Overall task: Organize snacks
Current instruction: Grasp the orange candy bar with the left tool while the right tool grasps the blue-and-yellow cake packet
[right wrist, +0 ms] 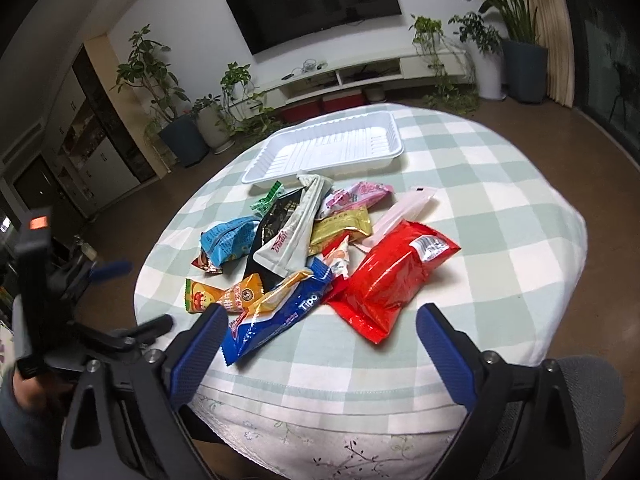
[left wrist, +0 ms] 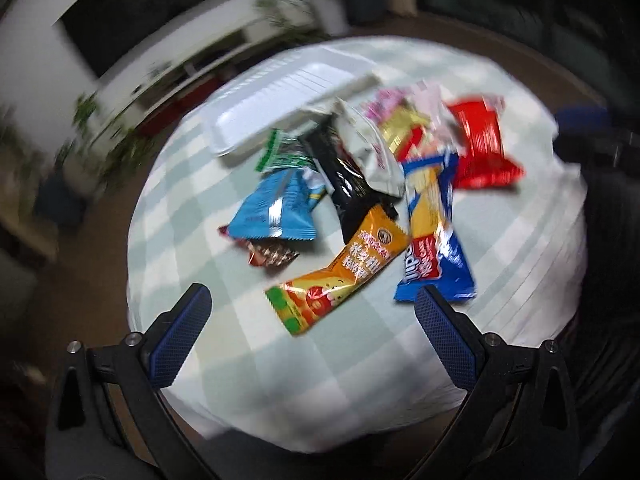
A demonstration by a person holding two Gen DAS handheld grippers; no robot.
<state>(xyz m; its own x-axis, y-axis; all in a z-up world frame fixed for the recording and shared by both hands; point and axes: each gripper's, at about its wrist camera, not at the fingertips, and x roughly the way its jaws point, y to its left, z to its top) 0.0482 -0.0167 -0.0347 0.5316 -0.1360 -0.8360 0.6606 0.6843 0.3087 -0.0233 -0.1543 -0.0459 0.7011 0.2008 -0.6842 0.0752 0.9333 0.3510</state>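
Still at the start: snack packets [right wrist: 312, 248] heaped mid-table, white tray [right wrist: 328, 148] behind, empty.
Both left gripper [left wrist: 312, 316] and right gripper [right wrist: 320, 332] wide open, holding nothing; next, probably lower onto a near packet.

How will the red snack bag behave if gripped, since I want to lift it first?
The red bag looks puffed and glossy, so it is probably light, squashy and slippery. Its crinkled film will likely flex rather than stay stiff. Lying flat, it seems unlikely to roll.
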